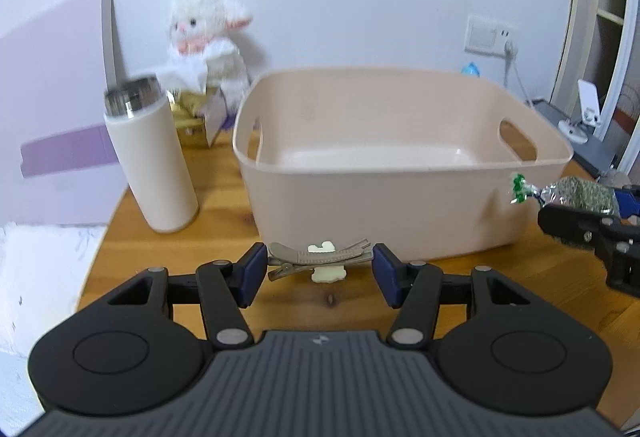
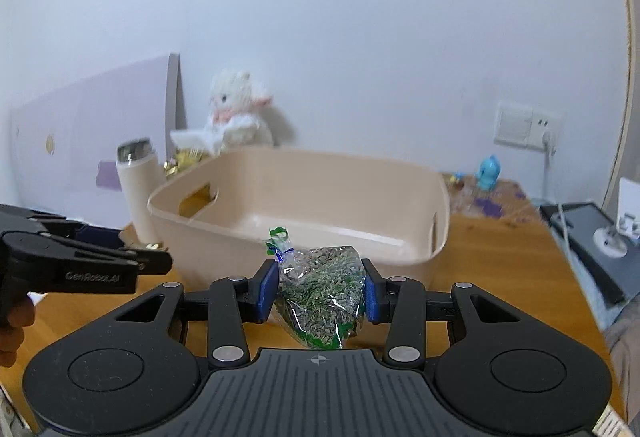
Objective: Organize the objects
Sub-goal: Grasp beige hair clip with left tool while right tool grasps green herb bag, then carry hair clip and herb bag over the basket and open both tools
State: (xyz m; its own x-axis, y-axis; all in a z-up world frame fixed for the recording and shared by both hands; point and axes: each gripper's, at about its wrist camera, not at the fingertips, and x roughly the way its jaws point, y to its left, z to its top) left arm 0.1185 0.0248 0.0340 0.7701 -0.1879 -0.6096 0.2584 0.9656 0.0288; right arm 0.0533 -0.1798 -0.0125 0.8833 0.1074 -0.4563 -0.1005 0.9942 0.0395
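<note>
A beige plastic bin [image 1: 400, 197] stands on the wooden table [image 1: 224, 197]; it also shows in the right wrist view [image 2: 304, 205], with nothing visible inside. My left gripper [image 1: 320, 267] is shut on a grey hair clip [image 1: 316, 257] with a cream ornament, held lengthwise between the blue pads, just in front of the bin's near wall. My right gripper [image 2: 320, 289] is shut on a clear bag of green-grey dried bits [image 2: 320, 297] tied with a green twist, held before the bin's corner. That bag also shows at the right edge of the left wrist view [image 1: 576, 193].
A cream tumbler [image 1: 150, 157] with a steel lid stands left of the bin. A white plush lamb [image 1: 208, 37] and gold boxes [image 1: 192, 117] sit behind. A blue figurine [image 2: 490, 173], a wall socket [image 2: 524, 127] and a dark device [image 2: 588, 237] are at the right.
</note>
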